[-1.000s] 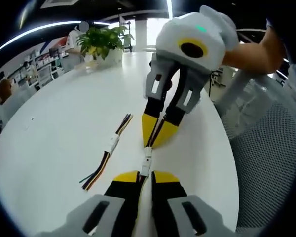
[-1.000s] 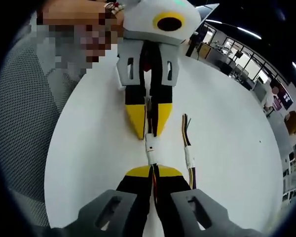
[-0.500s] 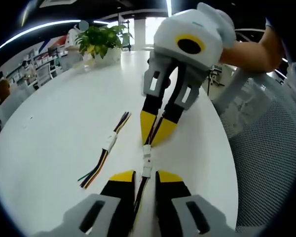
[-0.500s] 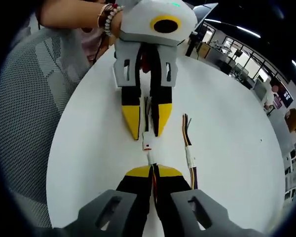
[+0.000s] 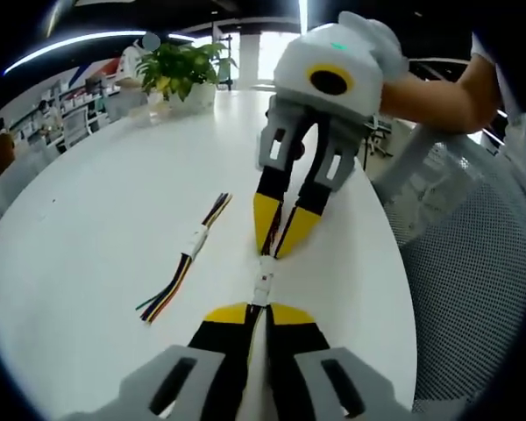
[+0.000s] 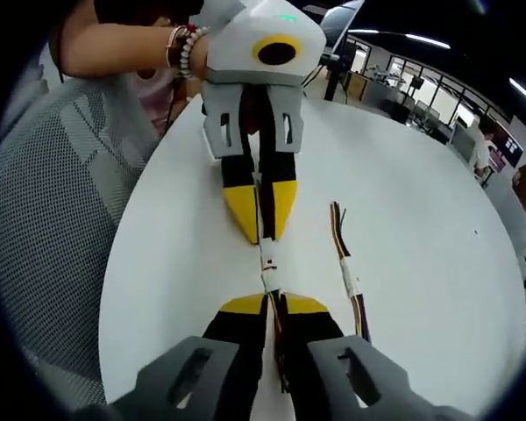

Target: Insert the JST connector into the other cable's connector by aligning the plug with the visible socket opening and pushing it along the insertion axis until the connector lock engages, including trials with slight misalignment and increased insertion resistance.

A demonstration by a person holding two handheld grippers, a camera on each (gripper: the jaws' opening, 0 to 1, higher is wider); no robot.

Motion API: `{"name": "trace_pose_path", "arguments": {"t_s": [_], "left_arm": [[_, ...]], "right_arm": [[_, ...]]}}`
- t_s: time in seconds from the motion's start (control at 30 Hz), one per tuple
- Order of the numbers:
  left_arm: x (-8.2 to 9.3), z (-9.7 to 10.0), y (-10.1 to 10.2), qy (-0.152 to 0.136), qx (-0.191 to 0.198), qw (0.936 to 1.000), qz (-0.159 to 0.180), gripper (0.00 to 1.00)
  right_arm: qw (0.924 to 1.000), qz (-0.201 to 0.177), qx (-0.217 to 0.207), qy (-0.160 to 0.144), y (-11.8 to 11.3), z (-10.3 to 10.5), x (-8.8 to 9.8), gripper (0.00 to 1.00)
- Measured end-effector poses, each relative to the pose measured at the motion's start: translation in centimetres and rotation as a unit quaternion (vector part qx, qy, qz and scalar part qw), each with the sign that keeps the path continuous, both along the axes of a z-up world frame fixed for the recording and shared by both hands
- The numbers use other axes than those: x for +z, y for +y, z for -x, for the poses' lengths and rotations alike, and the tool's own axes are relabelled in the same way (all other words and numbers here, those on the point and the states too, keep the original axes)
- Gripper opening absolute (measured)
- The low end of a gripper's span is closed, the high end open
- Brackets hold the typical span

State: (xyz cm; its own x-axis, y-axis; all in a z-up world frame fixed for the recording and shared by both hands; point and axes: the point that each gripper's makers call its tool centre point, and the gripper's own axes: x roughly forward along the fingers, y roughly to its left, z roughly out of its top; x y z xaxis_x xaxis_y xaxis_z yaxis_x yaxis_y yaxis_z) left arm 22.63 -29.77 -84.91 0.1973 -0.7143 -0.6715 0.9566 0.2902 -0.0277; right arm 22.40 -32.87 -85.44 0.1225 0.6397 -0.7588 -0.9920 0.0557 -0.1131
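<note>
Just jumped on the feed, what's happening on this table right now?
A person holds a claw in each hand over a white table. The left claw and right claw each pinch a cable, with the white connector bridging the gap between them; the halves look joined, though whether the lock has engaged can't be told. A second mated cable lies loose beside them.
</note>
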Motion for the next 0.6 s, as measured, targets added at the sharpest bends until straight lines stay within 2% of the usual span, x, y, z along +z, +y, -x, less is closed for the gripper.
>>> {"name": "trace_pose_path", "arguments": {"t_s": [0.17,0.4,0.5,0.6], "left_arm": [[0.0,0.0,0.0,-0.007,-0.008,0.9999,-0.003,0.00],[0.6,-0.4,-0.2,-0.016,-0.006,0.9999,-0.001,0.00],[0.9,-0.5,-0.2,-0.005,0.007,0.9999,0.012,0.00],[0.8,-0.4,-0.2,-0.005,0.006,0.9999,0.009,0.00]], "right_arm": [[1.0000,-0.007,0.001,0.006,0.1,0.1,0.0,0.00],[0.9997,-0.009,0.002,-0.021,0.1,-0.5,0.8,0.00],[0.9993,-0.007,0.008,-0.035,0.1,-0.6,1.1,0.00],[0.9988,-0.004,0.017,-0.046,0.1,-0.6,1.2,0.00]]}}
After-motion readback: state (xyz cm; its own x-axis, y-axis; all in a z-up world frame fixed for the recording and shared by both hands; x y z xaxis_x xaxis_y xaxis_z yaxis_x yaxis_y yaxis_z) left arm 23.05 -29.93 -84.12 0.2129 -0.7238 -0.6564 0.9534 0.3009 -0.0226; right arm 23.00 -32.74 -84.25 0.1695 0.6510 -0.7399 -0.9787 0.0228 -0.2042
